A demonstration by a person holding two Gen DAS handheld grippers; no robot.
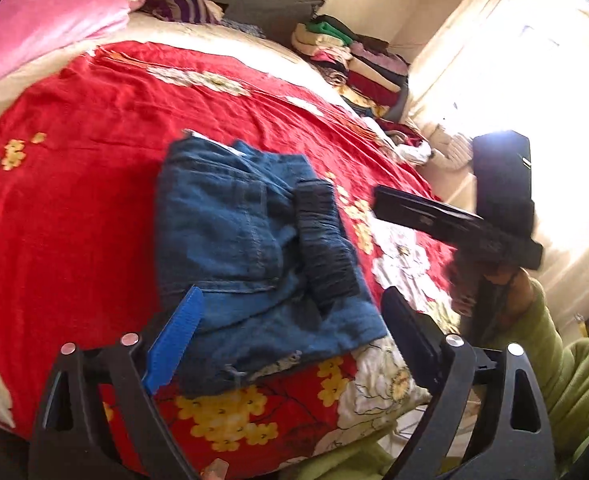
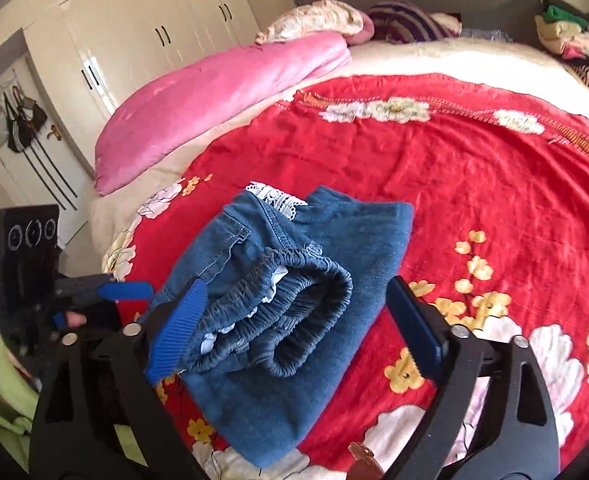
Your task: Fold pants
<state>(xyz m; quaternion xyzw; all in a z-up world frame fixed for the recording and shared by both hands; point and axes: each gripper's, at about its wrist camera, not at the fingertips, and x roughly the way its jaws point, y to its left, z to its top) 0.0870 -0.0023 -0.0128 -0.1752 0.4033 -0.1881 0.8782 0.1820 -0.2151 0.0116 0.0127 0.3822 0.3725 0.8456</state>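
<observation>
A pair of blue denim pants [image 1: 234, 232] lies folded into a compact bundle on the red floral bedspread [image 1: 74, 200]. In the right wrist view the pants [image 2: 294, 280] show their elastic waistband on top. My left gripper [image 1: 290, 332] is open above the near edge of the bundle, holding nothing. My right gripper [image 2: 294, 320] is open, its jaws standing either side of the waistband without closing on it. The right gripper also shows in the left wrist view [image 1: 454, 224], and the left gripper in the right wrist view [image 2: 106, 292].
A pink quilt [image 2: 222, 96] lies along the bed's far side with pillows [image 2: 318, 20] by the headboard. A stack of folded clothes [image 1: 358, 60] sits at the bed's corner. A wardrobe [image 2: 134, 40] stands by the wall. A bright window [image 1: 534, 60] is to the right.
</observation>
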